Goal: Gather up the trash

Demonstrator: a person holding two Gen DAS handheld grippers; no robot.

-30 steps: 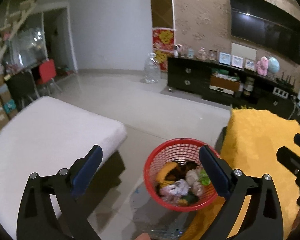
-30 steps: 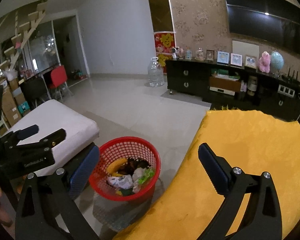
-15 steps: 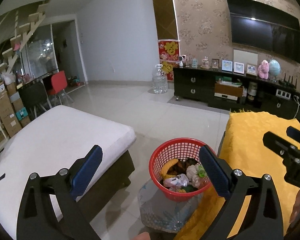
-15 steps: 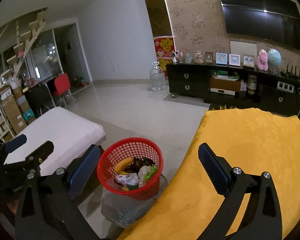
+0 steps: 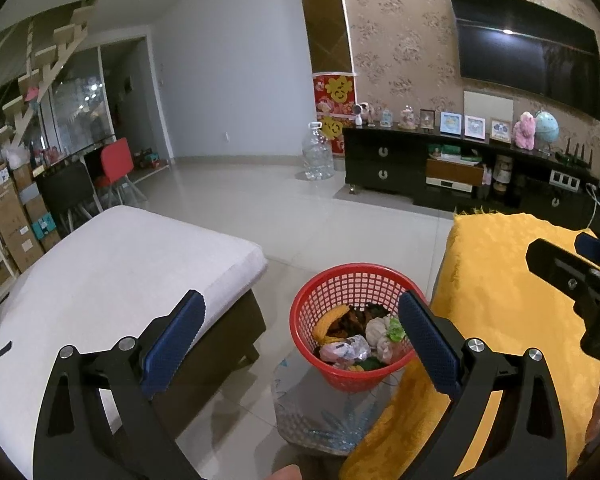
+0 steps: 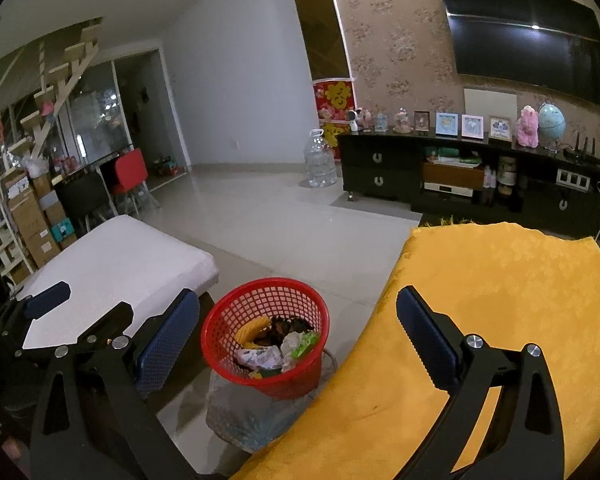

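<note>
Living-room floor tiles stretch ahead of us, pale and glossy, with no loose litter on them that we can make out. Starting at the left, the white cushioned daybed lies bare on top. Our left tool hangs above the gap beside it, jaws spread wide, nothing between them. Moving to the middle, the red mesh basket sits on a small glass side table, wedged between the daybed and the yellow-draped bench. Inside we see the trash: a banana peel, crumpled white paper, a green wrapper and some dark scraps, filling the bottom. On to the right, the yellow cloth looks clean from edge to edge, and our right tool floats over its near corner, jaws also wide and empty. By our reckoning the gathering is about finished; whatever is left lies outside these views, or it's just carrying the basket off.
</note>
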